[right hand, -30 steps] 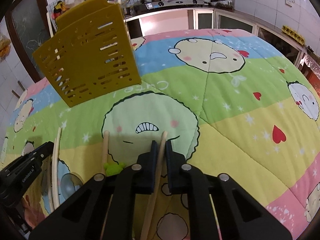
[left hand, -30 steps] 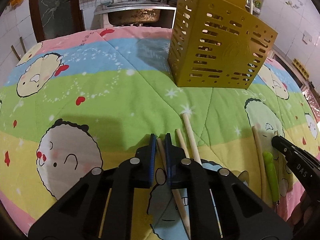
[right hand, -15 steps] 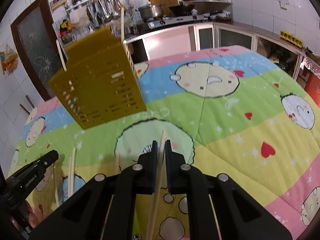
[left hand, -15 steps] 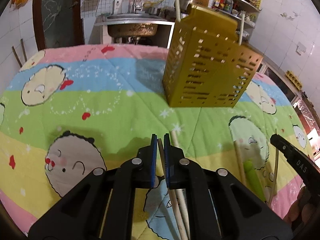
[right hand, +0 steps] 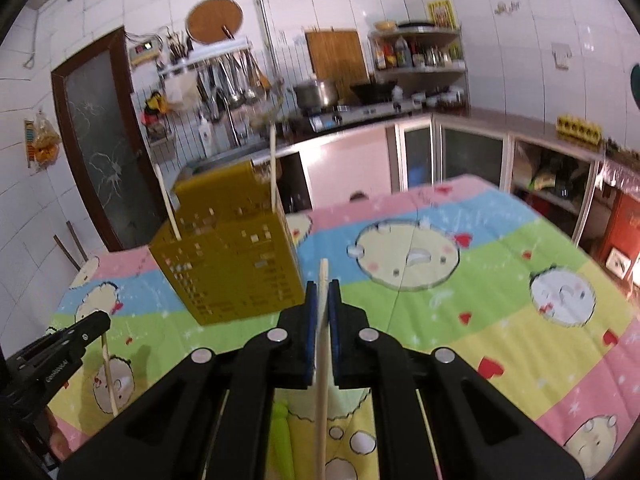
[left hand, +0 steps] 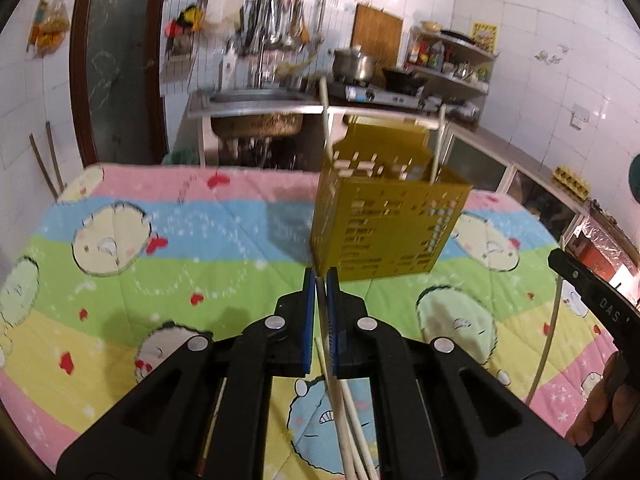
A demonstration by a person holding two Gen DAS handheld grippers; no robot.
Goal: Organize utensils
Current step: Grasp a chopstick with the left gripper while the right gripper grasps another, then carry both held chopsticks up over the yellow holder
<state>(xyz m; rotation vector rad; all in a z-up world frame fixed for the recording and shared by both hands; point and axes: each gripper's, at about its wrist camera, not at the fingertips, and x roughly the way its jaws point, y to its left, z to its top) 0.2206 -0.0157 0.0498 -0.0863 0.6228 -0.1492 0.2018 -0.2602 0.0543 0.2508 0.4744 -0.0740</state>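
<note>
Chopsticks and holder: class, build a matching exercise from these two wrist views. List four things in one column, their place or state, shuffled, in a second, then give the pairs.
1. left gripper
2. yellow holder
3. green utensil
4. two upright chopsticks

A. lying on the quilt
B. shut on a chopstick
C. standing on the quilt
D. sticking out of the holder

Pairs: 1-B, 2-C, 3-A, 4-D

quilted cloth cover (left hand: 168,264) — soft, matt, stitched in seams, printed in pastel bands. slotted utensil holder (left hand: 384,232): mustard-yellow plastic with a slight sheen. chopstick (right hand: 322,344) in the right gripper (right hand: 322,292): pale, matt, wood-like. both grippers — matt black plastic, blue pads (left hand: 307,320), bright metal rivets. wall tiles (right hand: 520,52) glossy white; sink (left hand: 256,100) of dull steel.
</note>
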